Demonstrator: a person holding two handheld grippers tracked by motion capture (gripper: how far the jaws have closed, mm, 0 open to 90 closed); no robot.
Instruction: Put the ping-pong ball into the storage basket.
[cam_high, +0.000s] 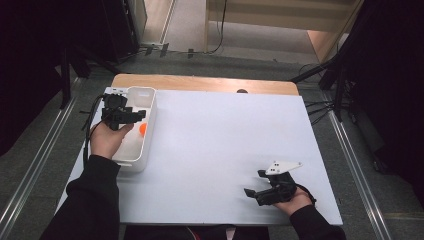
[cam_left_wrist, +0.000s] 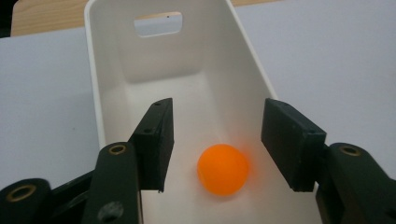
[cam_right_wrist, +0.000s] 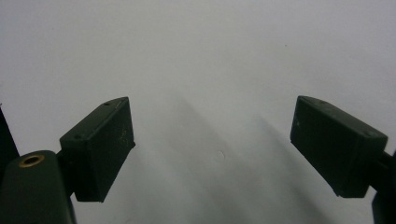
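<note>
High view hid most of the orange ball (cam_high: 142, 129) behind the left hand-held gripper (cam_high: 131, 117); just a sliver showed inside the white bin (cam_high: 148, 98). Left gripper view showed it whole: smooth, round, matte, resting on the bin floor between the jaws, pads clear of it on both sides, nothing gripped. Bin was glossy white plastic, rectangular, rounded corners, slot handle in the far end wall, long axis running away from the person, near end cut off. Right hand-held gripper (cam_high: 263, 184) sat low over the white counter (cam_high: 220, 130), jaws wide apart, empty.
</note>
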